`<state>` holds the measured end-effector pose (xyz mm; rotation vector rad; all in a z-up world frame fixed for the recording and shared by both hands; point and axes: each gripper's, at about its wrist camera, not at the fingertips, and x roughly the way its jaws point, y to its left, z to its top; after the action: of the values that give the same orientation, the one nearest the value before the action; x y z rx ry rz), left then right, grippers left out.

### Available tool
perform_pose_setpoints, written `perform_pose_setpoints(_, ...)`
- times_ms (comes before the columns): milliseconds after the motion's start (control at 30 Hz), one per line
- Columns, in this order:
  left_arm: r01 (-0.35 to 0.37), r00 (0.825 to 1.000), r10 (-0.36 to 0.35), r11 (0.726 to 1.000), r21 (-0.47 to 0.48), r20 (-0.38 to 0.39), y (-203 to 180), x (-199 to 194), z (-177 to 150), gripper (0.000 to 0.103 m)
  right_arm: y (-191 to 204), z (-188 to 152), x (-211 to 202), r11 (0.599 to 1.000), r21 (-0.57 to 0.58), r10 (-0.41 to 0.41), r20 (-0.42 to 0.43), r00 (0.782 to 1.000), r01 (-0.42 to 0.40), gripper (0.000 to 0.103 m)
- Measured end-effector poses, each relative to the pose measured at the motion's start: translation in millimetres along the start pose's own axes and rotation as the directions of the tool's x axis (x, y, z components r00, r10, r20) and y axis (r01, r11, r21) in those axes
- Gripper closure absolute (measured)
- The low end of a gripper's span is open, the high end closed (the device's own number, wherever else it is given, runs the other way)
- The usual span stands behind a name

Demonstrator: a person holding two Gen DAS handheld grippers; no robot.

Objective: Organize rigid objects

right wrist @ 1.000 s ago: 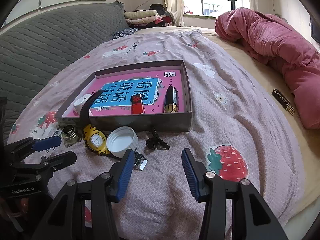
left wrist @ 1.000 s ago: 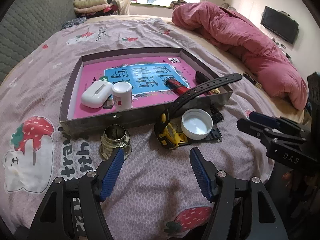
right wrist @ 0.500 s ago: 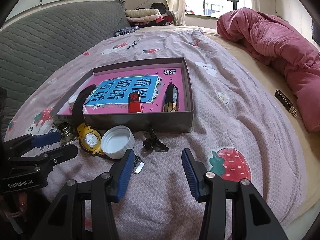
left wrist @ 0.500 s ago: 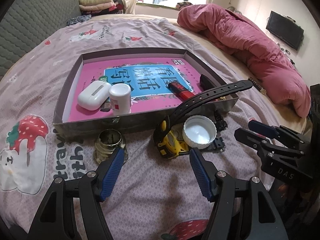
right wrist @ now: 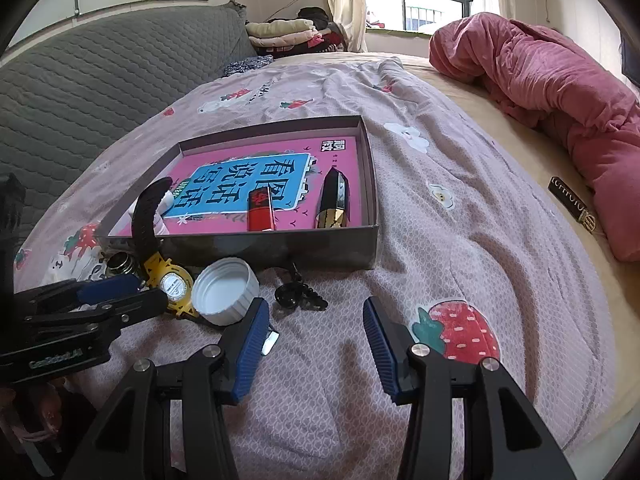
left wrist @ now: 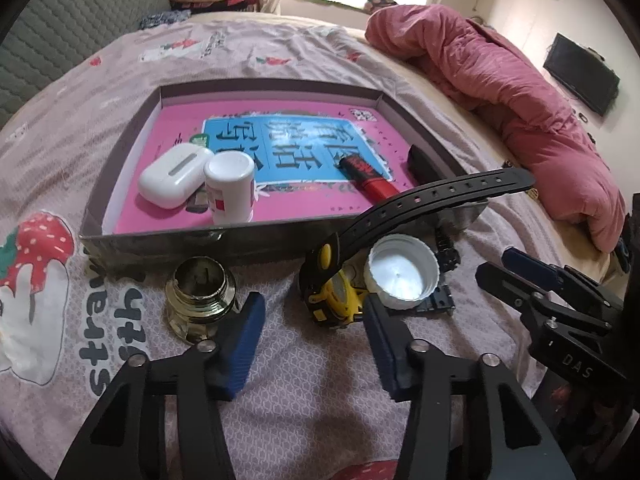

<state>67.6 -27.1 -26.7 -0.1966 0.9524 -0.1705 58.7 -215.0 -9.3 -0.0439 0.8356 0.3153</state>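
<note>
Partly sorted: inside the shallow box (left wrist: 192, 236), a white earbud case (left wrist: 174, 178), white bottle (left wrist: 230, 186), red lighter (left wrist: 366, 178) and black-gold tube (right wrist: 334, 200). Not yet boxed, on the bedspread (left wrist: 304, 392) at the box's six o'clock: brass cap (left wrist: 198, 292), yellow watch (left wrist: 334, 298), white lid (left wrist: 400, 276), black clip (right wrist: 298, 296). Left gripper (left wrist: 312, 320) tilted down, jaws closing, nothing between them, watch just ahead. Right gripper (right wrist: 312, 330) angled down, half open, empty.
</note>
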Motion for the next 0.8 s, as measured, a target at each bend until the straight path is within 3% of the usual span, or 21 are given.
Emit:
perform_pose_setpoints(433,0.024,0.999,-0.024,1.0,0.001,-0.024,-2.7,16.1,-0.4,0.061,2.8,0.5,19.0,0.999,-0.034,0.008,-0.021,1.0,-0.009,0.054)
perform_pose_setpoints(800,0.031,0.999,-0.031,0.999,-0.015,-0.023,0.9,23.7,3.7,0.061,1.1,2.3,33.7,0.998,-0.056,0.016,-0.029,0.999,-0.018,0.054)
